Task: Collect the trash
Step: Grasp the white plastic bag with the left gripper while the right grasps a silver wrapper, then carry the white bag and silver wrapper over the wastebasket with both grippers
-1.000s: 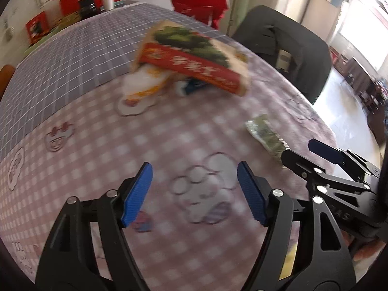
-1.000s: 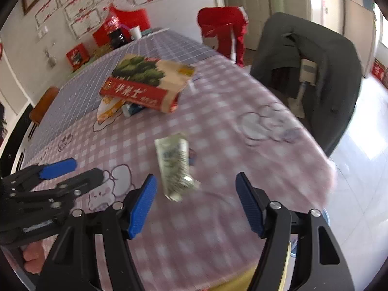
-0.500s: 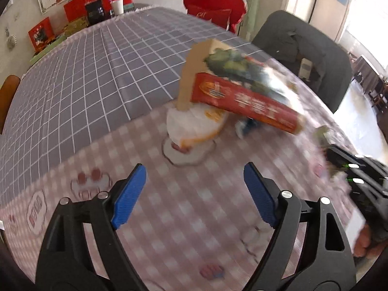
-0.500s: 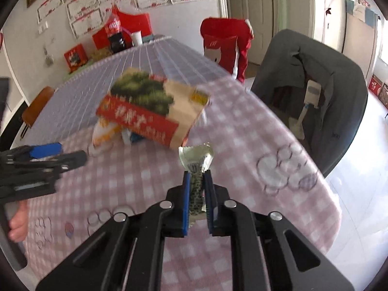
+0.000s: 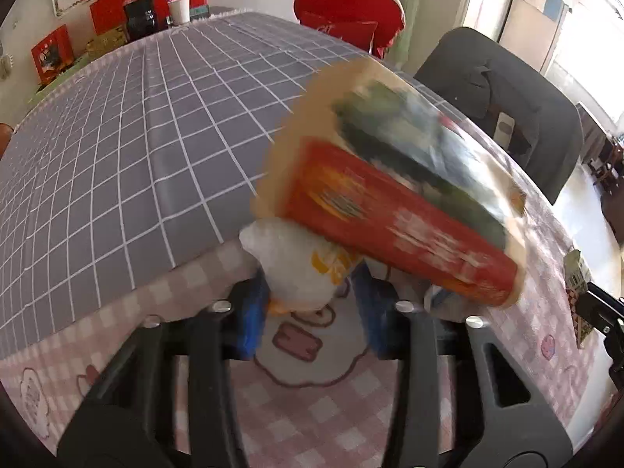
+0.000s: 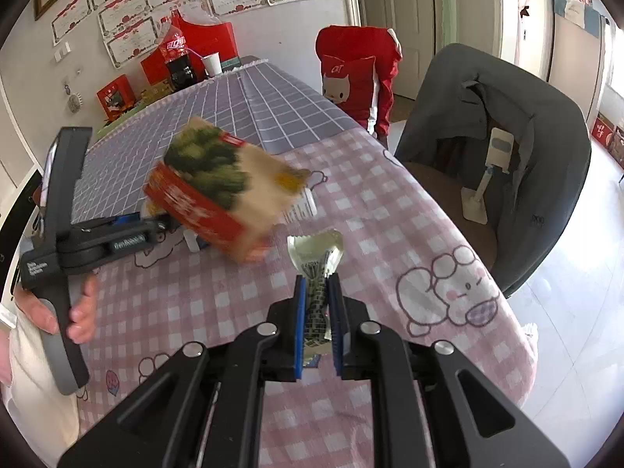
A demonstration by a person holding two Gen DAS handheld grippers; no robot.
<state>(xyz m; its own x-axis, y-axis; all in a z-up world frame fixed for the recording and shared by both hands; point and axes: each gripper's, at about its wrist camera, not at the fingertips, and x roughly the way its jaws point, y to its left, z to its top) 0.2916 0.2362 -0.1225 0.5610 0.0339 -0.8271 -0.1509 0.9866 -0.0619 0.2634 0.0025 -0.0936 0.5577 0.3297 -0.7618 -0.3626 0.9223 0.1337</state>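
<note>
Jaws: right gripper [image 6: 316, 314] clamped on foil wrapper [image 6: 316, 257] | left gripper [image 5: 310, 314] half-closed around white wrapper [image 5: 290, 269], contact unclear | step: second pickup | next: close, pull from under box [image 5: 394, 210]

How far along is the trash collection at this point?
Done: nothing visibly binned; no bin shows. In hand: the right tool is shut on a crinkled silver wrapper, lifted off the table. The left tool straddles a white wrapper under the red-and-green bag; whether it grips is unclear. Left: that bag and the blue item beneath it.
</note>
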